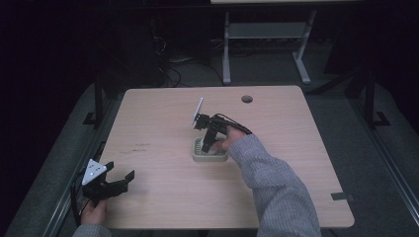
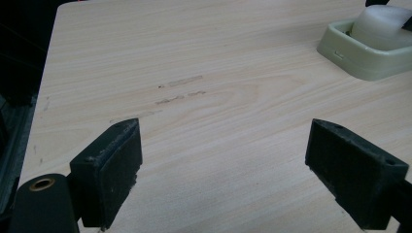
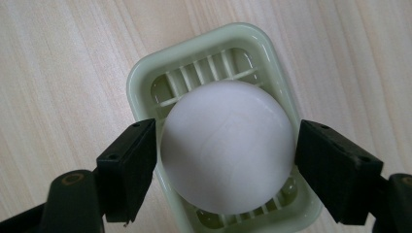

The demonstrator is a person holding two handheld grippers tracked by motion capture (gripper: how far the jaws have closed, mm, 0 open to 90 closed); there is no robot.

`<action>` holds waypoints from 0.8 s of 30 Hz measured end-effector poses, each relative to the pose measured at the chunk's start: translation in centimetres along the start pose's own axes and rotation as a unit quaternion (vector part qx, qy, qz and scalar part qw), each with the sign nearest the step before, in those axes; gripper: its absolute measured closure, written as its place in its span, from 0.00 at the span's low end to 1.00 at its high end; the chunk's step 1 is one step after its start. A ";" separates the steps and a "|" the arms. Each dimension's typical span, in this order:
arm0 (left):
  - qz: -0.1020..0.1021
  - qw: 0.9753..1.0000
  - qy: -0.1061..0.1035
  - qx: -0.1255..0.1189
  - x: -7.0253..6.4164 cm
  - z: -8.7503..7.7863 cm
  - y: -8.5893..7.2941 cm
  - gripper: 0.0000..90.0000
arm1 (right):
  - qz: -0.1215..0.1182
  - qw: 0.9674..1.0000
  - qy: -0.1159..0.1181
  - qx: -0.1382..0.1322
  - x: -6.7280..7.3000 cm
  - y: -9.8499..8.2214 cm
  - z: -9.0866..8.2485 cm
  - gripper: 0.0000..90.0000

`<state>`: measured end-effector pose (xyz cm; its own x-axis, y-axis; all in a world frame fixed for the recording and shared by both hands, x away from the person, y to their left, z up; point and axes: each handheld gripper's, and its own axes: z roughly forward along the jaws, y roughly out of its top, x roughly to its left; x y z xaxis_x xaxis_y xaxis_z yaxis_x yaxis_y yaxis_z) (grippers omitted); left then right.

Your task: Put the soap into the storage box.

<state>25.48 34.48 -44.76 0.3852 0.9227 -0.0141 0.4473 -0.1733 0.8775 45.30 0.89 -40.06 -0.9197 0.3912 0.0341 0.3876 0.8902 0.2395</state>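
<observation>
Over the soap dish (image 3: pixel 145 82), right gripper (image 3: pixel 226 155) fingers flank the soap (image 3: pixel 227 145).

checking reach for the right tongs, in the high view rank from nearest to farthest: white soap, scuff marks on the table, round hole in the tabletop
1. white soap: between the jaws of the right tongs, in the green soap dish.
2. round hole: beyond the tongs, near the table's far edge.
3. scuff marks: off to the left, toward the left tongs.
The last two are not far apart in rank.

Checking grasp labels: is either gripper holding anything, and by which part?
Right gripper brackets the white soap by its sides over the green dish; firm contact cannot be told. Left gripper holds nothing.
</observation>
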 end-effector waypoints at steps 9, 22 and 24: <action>0.000 1.000 0.000 0.001 0.0 0.0 0.0 0.14 | 0.005 1.000 0.002 -0.009 0.0 -0.2 -0.6 0.24; 0.002 1.000 0.001 0.000 0.0 0.0 0.0 0.14 | 0.012 1.000 0.000 -0.019 0.0 -0.8 -1.3 0.24; 0.004 1.000 0.001 0.002 0.0 0.0 0.0 0.14 | 0.011 1.000 0.001 -0.021 0.0 -0.8 -1.4 0.24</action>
<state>25.45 34.51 -44.77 0.3867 0.9222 -0.0060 0.4471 -0.1818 0.8758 44.93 -0.22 -38.88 -0.9110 0.4103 0.0420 0.4050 0.8706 0.2794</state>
